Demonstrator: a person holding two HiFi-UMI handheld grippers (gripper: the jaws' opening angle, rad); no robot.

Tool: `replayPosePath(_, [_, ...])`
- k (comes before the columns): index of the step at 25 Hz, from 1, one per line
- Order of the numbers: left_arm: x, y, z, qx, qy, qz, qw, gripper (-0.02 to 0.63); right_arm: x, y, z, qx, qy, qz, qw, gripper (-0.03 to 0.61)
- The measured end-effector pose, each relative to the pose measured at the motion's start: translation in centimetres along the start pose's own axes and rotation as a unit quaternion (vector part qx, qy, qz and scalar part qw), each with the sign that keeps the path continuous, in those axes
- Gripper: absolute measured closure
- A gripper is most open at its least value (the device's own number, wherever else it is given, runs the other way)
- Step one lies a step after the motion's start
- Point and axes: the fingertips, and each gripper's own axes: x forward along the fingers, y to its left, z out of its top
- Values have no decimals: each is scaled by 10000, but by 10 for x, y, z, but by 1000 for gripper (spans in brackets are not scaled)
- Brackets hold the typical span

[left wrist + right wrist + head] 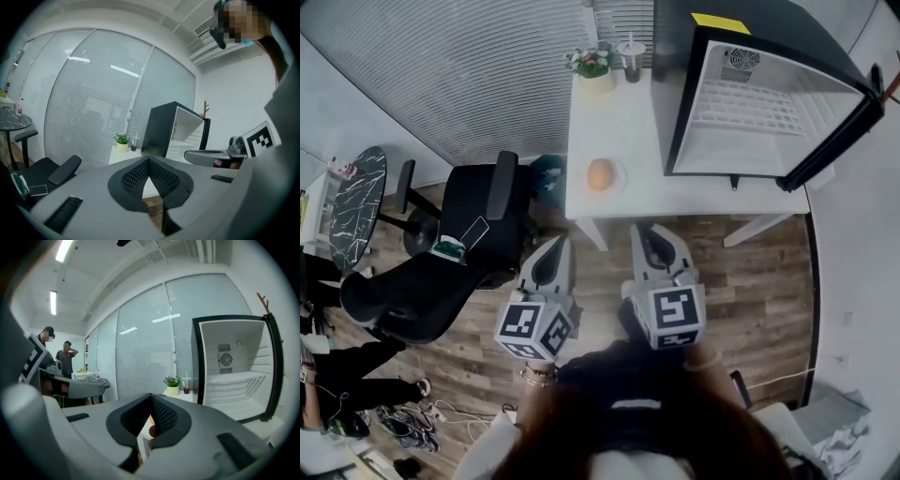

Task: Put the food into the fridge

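Seen from above, a person holds two grippers side by side over a wood floor, both pointing at a white table (619, 122) just ahead. The left gripper (555, 246) has its jaws closed together with nothing between them; its own view confirms the dark pads meet at the tip (149, 160). The right gripper (649, 231) is the same, its jaws pressed together and empty (151, 396). Both are short of the table and touch nothing.

The food, a round orange item (600, 174), sits on a small plate (620, 178) at the near left part of the table. To its right, on the same table, stands a small black fridge (680, 112) with a white, bare inside; its door (844, 122) hangs wide open to the right. At the far end of the table are a potted plant (592, 64) and a cup with a straw (632, 58).

Left of the table is a black office chair (459, 253) with a phone (474, 230) lying on it, and further left a round dark table (356, 192). Two people (69, 357) stand far off in the right gripper view.
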Motion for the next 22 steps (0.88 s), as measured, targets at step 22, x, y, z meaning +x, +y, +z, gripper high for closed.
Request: replayPosePath(22, [84, 26, 16, -60, 101, 430, 9990, 611, 89, -52, -3, -71, 359, 332, 9988, 580])
